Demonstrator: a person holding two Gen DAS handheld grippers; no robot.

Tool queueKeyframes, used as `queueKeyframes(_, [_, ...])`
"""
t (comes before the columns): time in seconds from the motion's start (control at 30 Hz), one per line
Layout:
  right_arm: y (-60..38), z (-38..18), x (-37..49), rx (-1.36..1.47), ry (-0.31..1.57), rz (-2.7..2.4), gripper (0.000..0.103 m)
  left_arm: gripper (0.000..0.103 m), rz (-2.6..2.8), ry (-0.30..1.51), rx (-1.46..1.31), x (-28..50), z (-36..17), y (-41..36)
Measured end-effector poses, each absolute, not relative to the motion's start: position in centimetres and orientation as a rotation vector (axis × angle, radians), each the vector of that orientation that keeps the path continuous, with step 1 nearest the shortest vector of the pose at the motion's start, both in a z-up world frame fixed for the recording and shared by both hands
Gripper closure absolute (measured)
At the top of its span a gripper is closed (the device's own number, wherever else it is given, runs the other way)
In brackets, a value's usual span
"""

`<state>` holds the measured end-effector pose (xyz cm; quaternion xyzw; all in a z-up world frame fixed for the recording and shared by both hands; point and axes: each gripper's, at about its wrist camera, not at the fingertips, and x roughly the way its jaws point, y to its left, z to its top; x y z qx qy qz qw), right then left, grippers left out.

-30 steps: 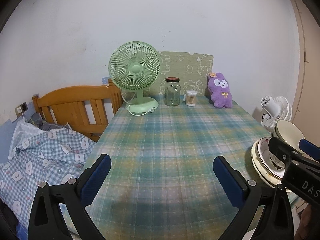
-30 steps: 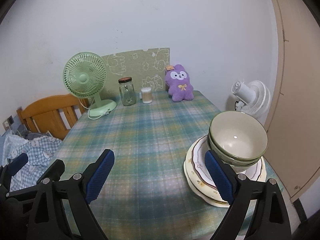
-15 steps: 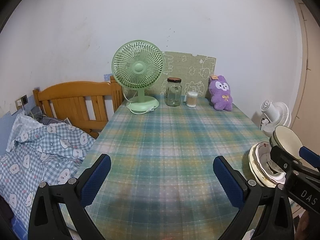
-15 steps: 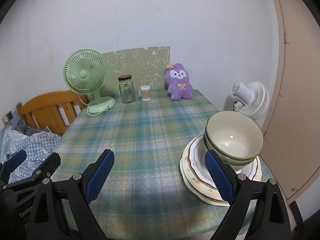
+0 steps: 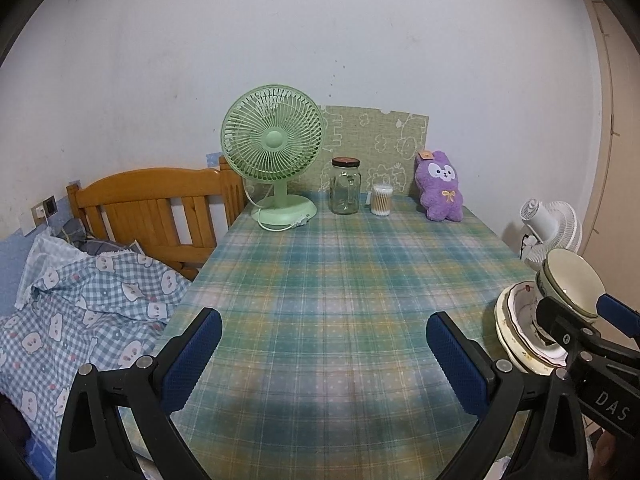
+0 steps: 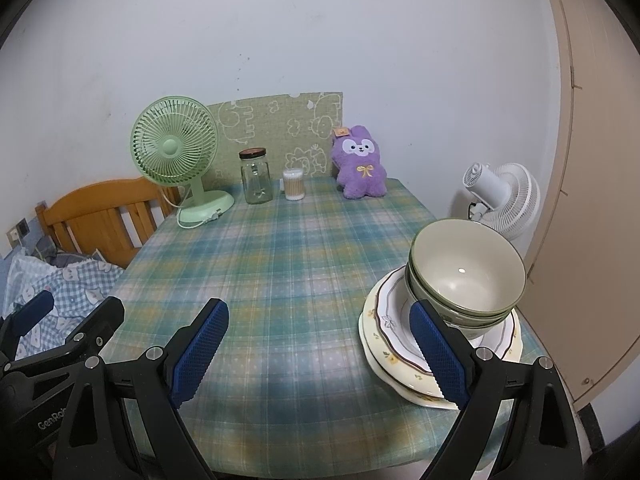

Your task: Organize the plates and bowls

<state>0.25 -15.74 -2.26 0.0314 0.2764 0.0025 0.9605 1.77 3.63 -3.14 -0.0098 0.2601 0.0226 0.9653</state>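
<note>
Jaws on both the left gripper [image 5: 322,354] and the right gripper [image 6: 320,354] are held wide apart with nothing between them, above the near edge of the plaid worktop [image 6: 280,264]. Nested green-rimmed bowls [image 6: 466,276] are seen stacked upright on a pile of scalloped, floral-edged plates [image 6: 386,316] at the worktop's near right corner, just beyond the right gripper's right-hand finger. That gripper is judged much the nearer, the left one being well apart from the stack, to its left.

Both tools gape wide — left tool [image 5: 322,354], right tool [image 6: 320,350].
</note>
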Motion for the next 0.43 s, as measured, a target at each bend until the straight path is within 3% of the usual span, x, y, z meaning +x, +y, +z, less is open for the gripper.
queueKeyframes(0.43, [-15.95, -2.39, 0.06, 0.07, 0.576, -0.009, 0.009, 0.0, 0.034, 0.522, -0.008, 1.98, -3.24, 3.27])
